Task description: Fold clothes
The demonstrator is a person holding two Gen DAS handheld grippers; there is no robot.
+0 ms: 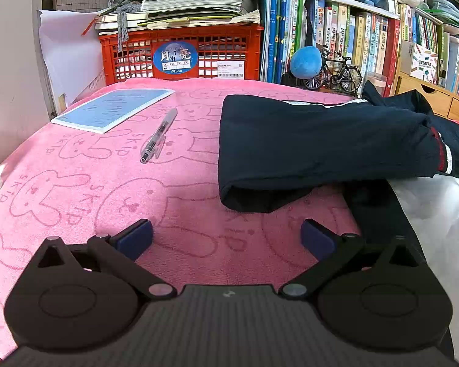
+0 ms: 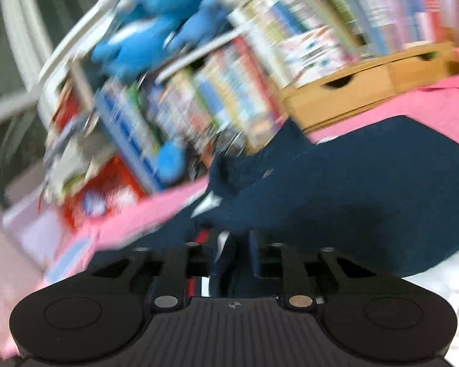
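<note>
In the left wrist view the left gripper (image 1: 226,235) fills the bottom of the frame, its two blue-padded fingers (image 1: 136,237) spread wide apart with nothing between them, only the pink towel (image 1: 76,189) printed with rabbit outlines below. Just beyond the right finger, in the middle right of the frame, lies the dark navy garment (image 1: 315,146), partly folded into a thick flat bundle with its near edge rolled over; a white stripe runs along its far edge and a red and white band shows at its right end. A white sheet (image 1: 437,214) lies at the lower right, beside the garment. Left of the garment, well apart from it, a clear pen (image 1: 159,136) rests on the towel, and further up left a blue booklet (image 1: 113,108). Behind them stands a red crate (image 1: 180,55) with stacked papers on top, then shelves of books (image 1: 367,39), a blue plush toy (image 1: 306,62) and a small model bicycle (image 1: 336,73) at upper right.

The right wrist view is tilted and blurred. The right gripper (image 2: 231,260) sits at the bottom centre, its fingers drawn close together with navy cloth bunched between them; the pads seem to pinch a fold with a red and white band. The garment (image 2: 367,183) spreads up and to the right over the pink towel (image 2: 428,104). Beyond, a wooden drawer box (image 2: 367,85) and smeared bookshelves fill the upper frame
</note>
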